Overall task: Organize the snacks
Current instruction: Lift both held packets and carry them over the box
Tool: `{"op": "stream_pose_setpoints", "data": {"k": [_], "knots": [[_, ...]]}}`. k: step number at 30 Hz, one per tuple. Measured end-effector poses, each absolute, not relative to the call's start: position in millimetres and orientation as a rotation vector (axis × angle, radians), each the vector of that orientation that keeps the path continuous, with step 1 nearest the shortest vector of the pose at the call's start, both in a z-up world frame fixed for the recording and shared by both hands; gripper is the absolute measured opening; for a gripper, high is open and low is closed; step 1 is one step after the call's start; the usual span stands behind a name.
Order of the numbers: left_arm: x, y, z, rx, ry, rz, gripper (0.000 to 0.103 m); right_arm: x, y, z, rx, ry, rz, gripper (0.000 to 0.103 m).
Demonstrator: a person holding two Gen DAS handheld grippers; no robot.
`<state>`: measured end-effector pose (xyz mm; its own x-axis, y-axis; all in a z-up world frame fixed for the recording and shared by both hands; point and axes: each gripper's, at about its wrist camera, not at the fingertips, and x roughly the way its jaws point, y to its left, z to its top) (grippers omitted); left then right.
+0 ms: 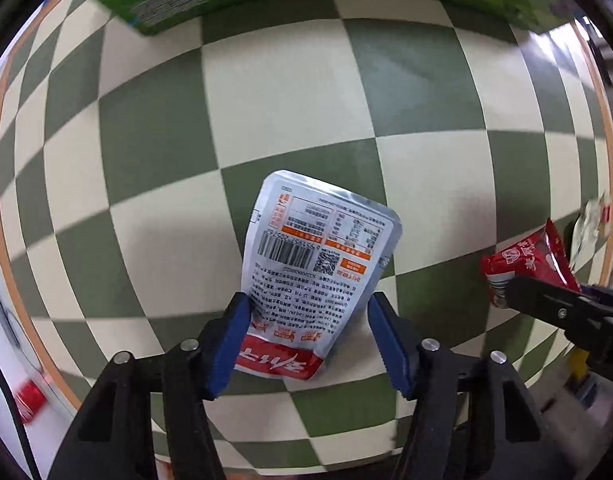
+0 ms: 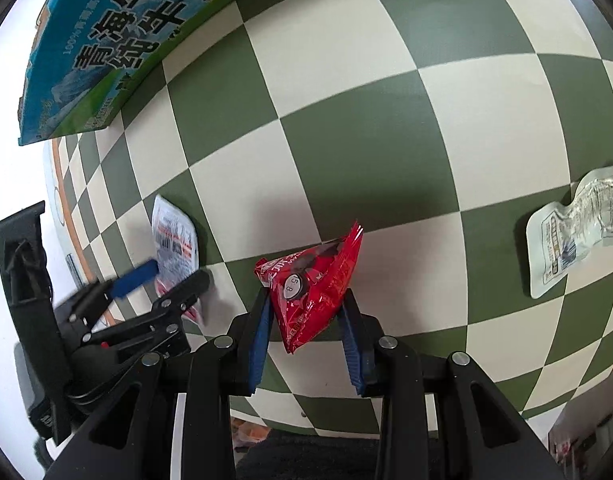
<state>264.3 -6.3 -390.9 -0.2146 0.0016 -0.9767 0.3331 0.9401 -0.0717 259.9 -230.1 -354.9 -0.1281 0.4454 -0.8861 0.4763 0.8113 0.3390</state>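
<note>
- Green-and-cream chequered surface [image 1: 406, 80] carries the snacks, with a blue-green printed milk carton [image 2: 118, 40] at its far edge.
- Your left claw [image 1: 308, 312] straddles the silver foil pouch with barcode [image 1: 318, 256], jaws wide, one pad touching; it's light, slick, floppy, so pinch the flat sealed edge.
- Your right claw [image 2: 306, 312] grips the crinkly red snack packet [image 2: 318, 284]: soft, crushable.
- Nearby lies a clear vacuum pouch [image 2: 570, 232].

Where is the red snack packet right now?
The red snack packet sits between the right gripper fingers above the checkered tablecloth, right of the silver pouch.
</note>
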Motion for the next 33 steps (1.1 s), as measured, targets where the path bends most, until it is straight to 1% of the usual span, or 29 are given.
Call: {"op": "stream_pose_setpoints", "data": {"k": [5, 6, 7, 8, 9, 15, 16, 17, 18, 21, 22, 23, 24, 26, 29, 31, 33], "knots": [[260, 12, -381, 0.187, 1.751, -0.294, 0.049, 259, -234, -347, 0.738, 1.721, -0.023, 0.035], [271, 14, -383, 0.183, 1.745, -0.292, 0.045, 260, -235, -345, 0.736, 1.715, -0.019, 0.035], [271, 17, -381, 0.175, 1.735, -0.292, 0.036, 259, -236, -343, 0.73, 1.709, -0.016, 0.035], [271, 18, -379, 0.175, 1.732, -0.295, 0.024, 260, -239, -341, 0.724, 1.703, -0.016, 0.035], [272, 20, -376, 0.165, 1.73, -0.291, 0.023, 261, -241, -338, 0.717, 1.698, -0.012, 0.035], [283, 21, -384, 0.167, 1.789, -0.325, 0.025, 255, -243, -333, 0.687, 1.69, 0.008, 0.035], [287, 21, -385, 0.18, 1.789, -0.31, 0.027, 253, -242, -333, 0.692, 1.696, 0.017, 0.035], [289, 22, -386, 0.179, 1.787, -0.29, 0.034, 254, -240, -337, 0.696, 1.698, 0.017, 0.035], [291, 27, -388, 0.163, 1.79, -0.274, 0.038, 253, -237, -338, 0.705, 1.696, 0.018, 0.035], [293, 48, -404, 0.159, 1.815, -0.216, 0.038, 253, -235, -340, 0.714, 1.691, 0.03, 0.035], [293, 52, -412, 0.17, 1.832, -0.202, 0.04, 253, -234, -339, 0.715, 1.689, 0.031, 0.035], [291, 56, -414, 0.15, 1.832, -0.212, 0.051, 254, -234, -339, 0.718, 1.688, 0.035, 0.035], [292, 57, -414, 0.133, 1.821, -0.225, 0.06, 255, -234, -340, 0.72, 1.688, 0.036, 0.035], [292, 55, -416, 0.16, 1.821, -0.238, 0.067, 255, -233, -339, 0.725, 1.687, 0.04, 0.035], [289, 49, -418, 0.237, 1.792, -0.234, 0.068, 254, -237, -336, 0.716, 1.689, 0.049, 0.035], [286, 46, -418, 0.244, 1.777, -0.218, 0.066, 254, -237, -336, 0.711, 1.692, 0.05, 0.035], [284, 45, -414, 0.221, 1.76, -0.214, 0.052, 252, -238, -336, 0.705, 1.694, 0.046, 0.035]]}}
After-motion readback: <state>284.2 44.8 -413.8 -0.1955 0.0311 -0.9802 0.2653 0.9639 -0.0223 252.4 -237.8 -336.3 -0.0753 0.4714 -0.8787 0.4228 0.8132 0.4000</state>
